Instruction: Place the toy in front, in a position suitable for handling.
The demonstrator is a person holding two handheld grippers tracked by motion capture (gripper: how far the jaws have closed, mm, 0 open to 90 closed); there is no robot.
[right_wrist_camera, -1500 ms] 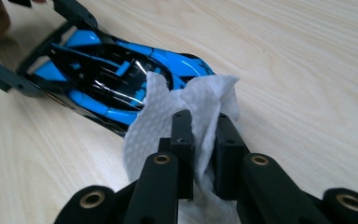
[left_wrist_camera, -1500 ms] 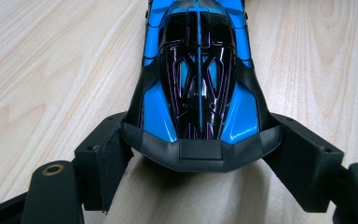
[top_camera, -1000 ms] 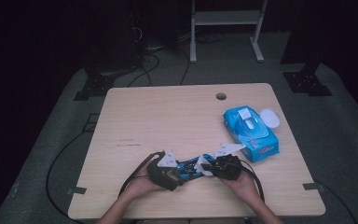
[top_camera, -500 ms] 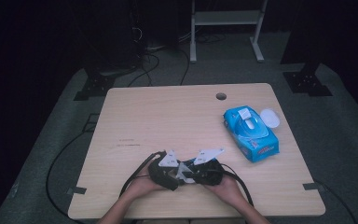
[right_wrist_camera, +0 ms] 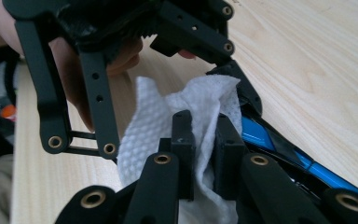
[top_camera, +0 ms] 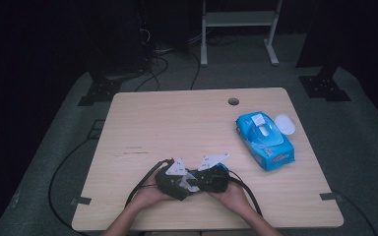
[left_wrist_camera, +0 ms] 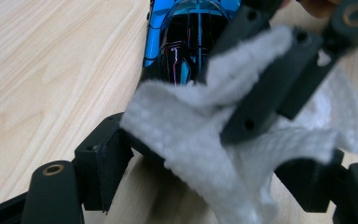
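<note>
Near the table's front edge, my left gripper [top_camera: 181, 186] [left_wrist_camera: 207, 158] holds a glossy blue and black object [left_wrist_camera: 186, 37] [right_wrist_camera: 261, 133] between wide-set jaws. One of its fingers [right_wrist_camera: 240, 86] rests against the object's end. My right gripper [top_camera: 202, 183] [right_wrist_camera: 205, 123] is shut on a white wipe [top_camera: 189, 183] [left_wrist_camera: 191, 135] [right_wrist_camera: 149, 126]. It presses the wipe onto the blue object right between the left jaws. In the left gripper view the right gripper [left_wrist_camera: 279, 88] comes in from the upper right. The wipe covers much of the object.
A blue pack of wipes [top_camera: 266, 140] lies at the table's right, its white lid [top_camera: 284, 123] flipped open. A cable hole [top_camera: 233, 102] is at the far edge. Black cables trail from both grippers toward the front edge [top_camera: 202, 227].
My right gripper has moved left with the wipe, up against the left gripper. The blue object that showed between them is now covered. The left hand has stayed put.
</note>
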